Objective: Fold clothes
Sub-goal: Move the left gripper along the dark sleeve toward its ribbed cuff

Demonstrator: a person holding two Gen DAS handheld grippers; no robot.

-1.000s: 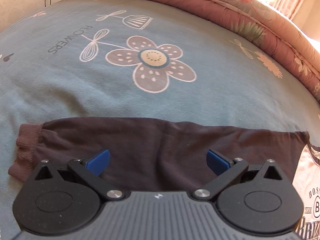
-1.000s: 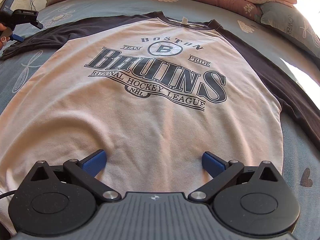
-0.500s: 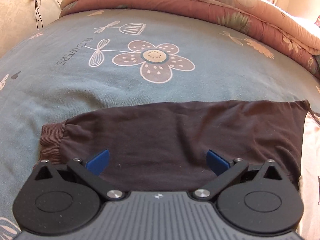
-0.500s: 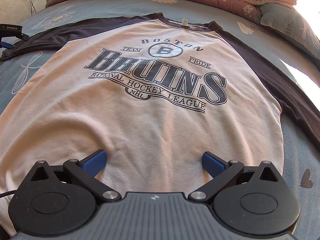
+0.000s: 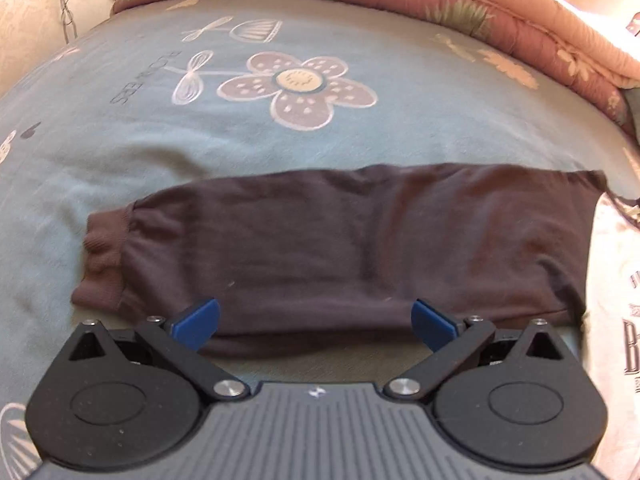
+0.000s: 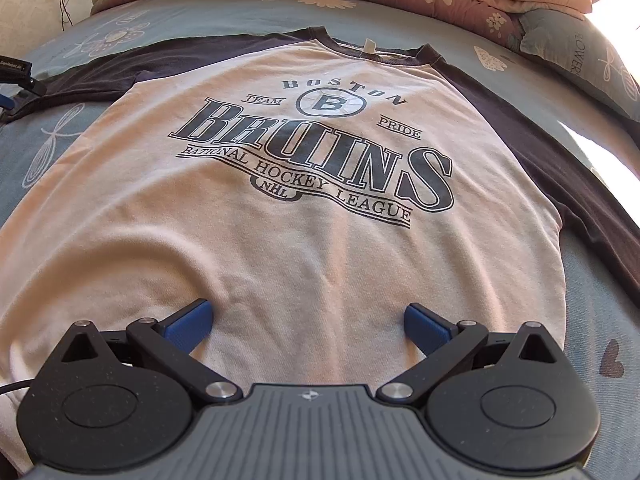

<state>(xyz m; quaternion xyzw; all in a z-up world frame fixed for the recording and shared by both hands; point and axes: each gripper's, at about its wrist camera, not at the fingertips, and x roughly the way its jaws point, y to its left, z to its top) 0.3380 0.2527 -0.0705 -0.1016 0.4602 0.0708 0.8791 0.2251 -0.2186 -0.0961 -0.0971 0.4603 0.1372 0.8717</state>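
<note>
The shirt [image 6: 280,200] lies flat, print up, on the bed [image 5: 120,152]. My left tongs [image 5: 316,322] are spread over its dark sleeve [image 5: 340,240]; my right tongs [image 6: 308,322] are spread above the hem.

Soft matt cloth shirt [image 6: 280,240] with ribbed cuff [image 5: 102,260] on printed cloth bedsheet [image 5: 120,140].

The left wrist camera sat low behind the left gripper [image 5: 315,322], facing across the dark sleeve [image 5: 340,248] toward the folded quilt [image 5: 440,4] at the frame's top. The right wrist camera sat low behind the right gripper [image 6: 308,322], near the shirt [image 6: 280,240] hem, facing the collar. Both views shared the sleeve, the quilt and the bedsheet [image 5: 160,140]; the left gripper appeared at the right view's left edge.
</note>
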